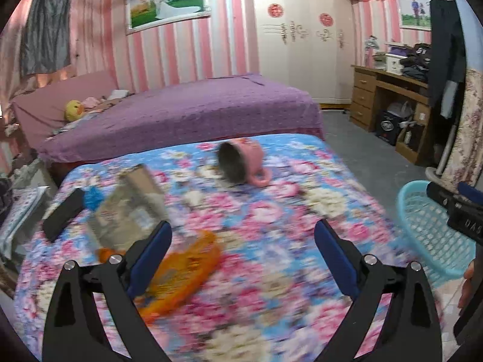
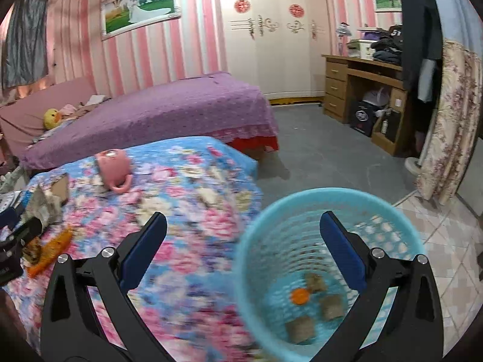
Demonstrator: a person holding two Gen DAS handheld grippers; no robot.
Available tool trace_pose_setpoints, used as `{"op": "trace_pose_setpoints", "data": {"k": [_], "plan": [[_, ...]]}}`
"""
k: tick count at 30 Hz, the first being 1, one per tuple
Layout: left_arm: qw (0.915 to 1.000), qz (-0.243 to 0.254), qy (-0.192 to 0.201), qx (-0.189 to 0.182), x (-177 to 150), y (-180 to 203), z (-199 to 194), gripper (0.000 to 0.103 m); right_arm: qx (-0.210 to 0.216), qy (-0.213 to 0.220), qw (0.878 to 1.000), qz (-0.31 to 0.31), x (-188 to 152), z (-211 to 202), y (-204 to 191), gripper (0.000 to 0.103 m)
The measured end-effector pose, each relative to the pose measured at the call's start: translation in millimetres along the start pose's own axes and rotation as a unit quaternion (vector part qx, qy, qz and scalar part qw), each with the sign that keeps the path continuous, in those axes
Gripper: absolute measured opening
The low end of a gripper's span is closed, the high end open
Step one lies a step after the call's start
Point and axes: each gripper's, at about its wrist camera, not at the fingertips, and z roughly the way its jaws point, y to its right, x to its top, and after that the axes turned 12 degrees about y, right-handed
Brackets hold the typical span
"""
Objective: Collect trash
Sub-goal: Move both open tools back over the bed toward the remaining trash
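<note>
The right tool (image 2: pixel 243 235) hangs with its jaws spread wide and nothing between them, above the near rim of the blue basket (image 2: pixel 401 229). The basket stands on the floor just beside the flowered bed (image 2: pixel 193 199) and holds an orange cap (image 2: pixel 300 296) and three brownish scraps (image 2: pixel 331 306). The left tool (image 1: pixel 243 242) is also spread wide and empty, over the flowered bed, well to the left of the basket. Farther left of the basket lie an orange wrapper (image 1: pixel 184 274), a crumpled grey packet (image 1: pixel 129 211) and a tipped pink mug (image 1: pixel 241 163).
</note>
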Motion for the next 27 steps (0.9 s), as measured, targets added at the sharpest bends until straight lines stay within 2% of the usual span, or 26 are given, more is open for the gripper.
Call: {"op": "trace_pose_setpoints", "data": {"k": [4, 8, 11, 14, 19, 27], "plan": [[0.9994, -0.010, -0.015, 0.030, -14, -45, -2, 0.094, 0.010, -0.001, 1.000, -0.022, -5, 4, -36, 0.099], [0.9970, -0.049, -0.039, 0.047, -31, -87, 3, 0.094, 0.022, -0.007, 0.999, -0.032, -13, 10, -67, 0.099], [0.9958, -0.054, -0.044, 0.060, -40, -104, 5, 0.094, 0.025, -0.010, 0.999, -0.046, -19, 15, -84, 0.099], [0.9956, -0.043, -0.040, 0.074, -50, -115, 4, 0.094, 0.033, -0.020, 0.998, -0.044, -26, 20, -93, 0.099], [0.9948, -0.023, -0.059, 0.080, -68, -127, 12, 0.094, 0.031, -0.032, 0.998, -0.051, -33, 32, -102, 0.099], [0.9946, -0.045, -0.071, 0.061, -76, -136, 22, 0.093, 0.031, -0.052, 0.997, -0.043, -38, 49, -107, 0.099]]}}
